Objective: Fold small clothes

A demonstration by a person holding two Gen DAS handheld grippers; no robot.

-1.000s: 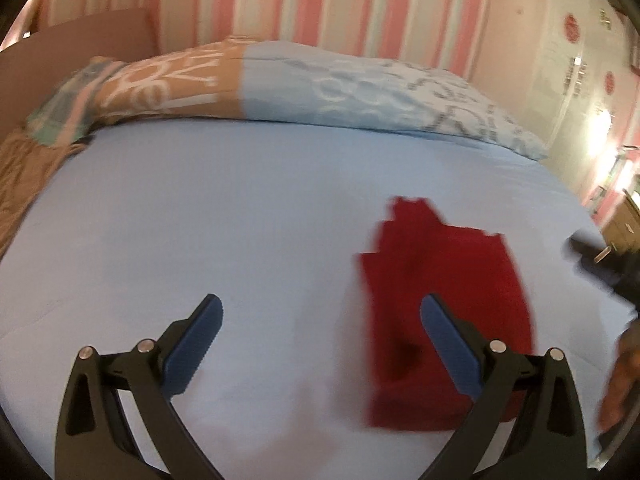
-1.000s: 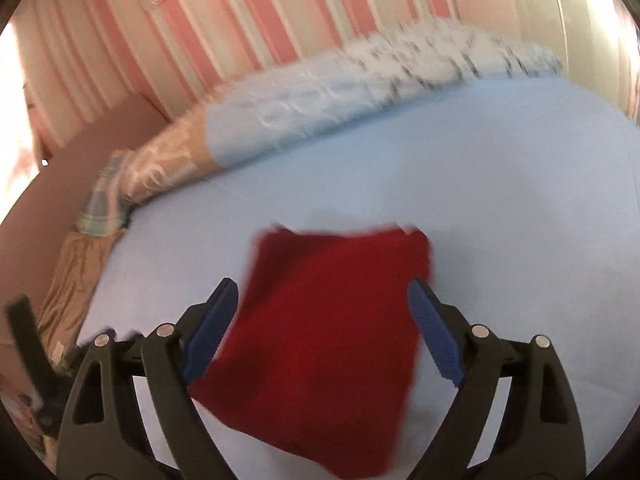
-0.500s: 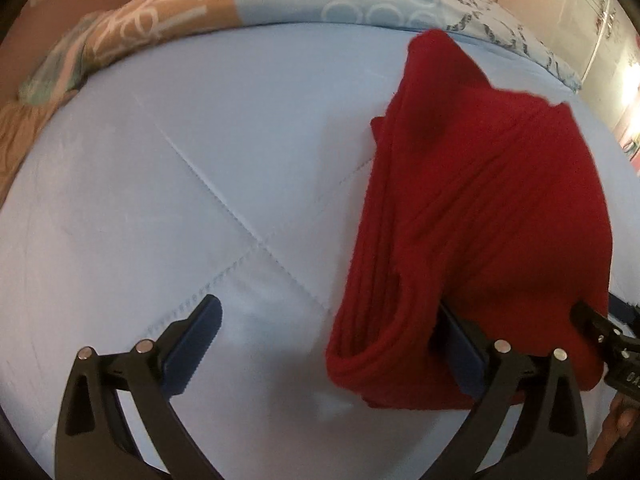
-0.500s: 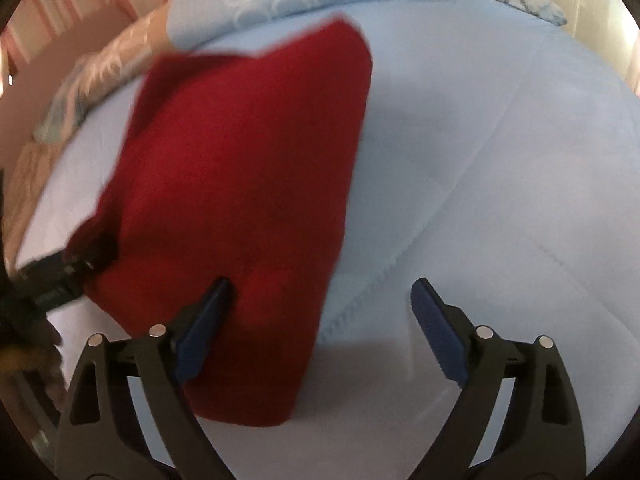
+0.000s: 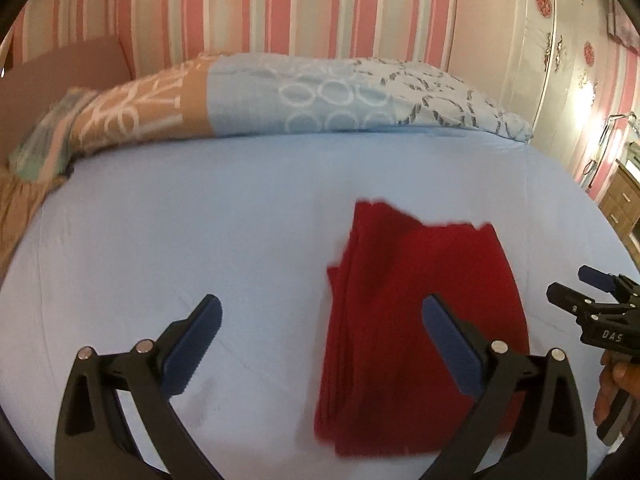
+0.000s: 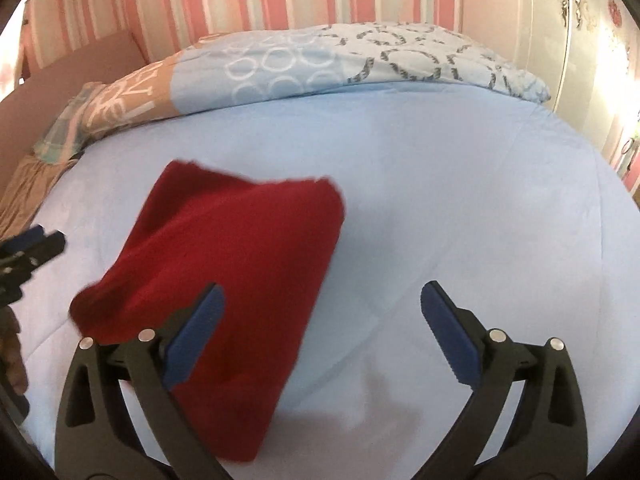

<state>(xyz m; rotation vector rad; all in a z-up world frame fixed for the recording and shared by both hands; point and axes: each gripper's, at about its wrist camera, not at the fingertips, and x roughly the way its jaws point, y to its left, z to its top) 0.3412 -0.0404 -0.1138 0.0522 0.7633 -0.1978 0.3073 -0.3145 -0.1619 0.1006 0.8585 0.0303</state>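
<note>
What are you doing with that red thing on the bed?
A person is folding small clothes using two hand-held tongs. The red knitted garment lies folded on the light blue bed. Both the left tongs and the right tongs are open and hold nothing, hovering just above it. A patterned duvet is bunched by the striped wall.

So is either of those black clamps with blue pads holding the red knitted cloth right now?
No: the red knitted cloth lies loose on the light blue bed sheet, and both the left gripper and right gripper are wide open.
</note>
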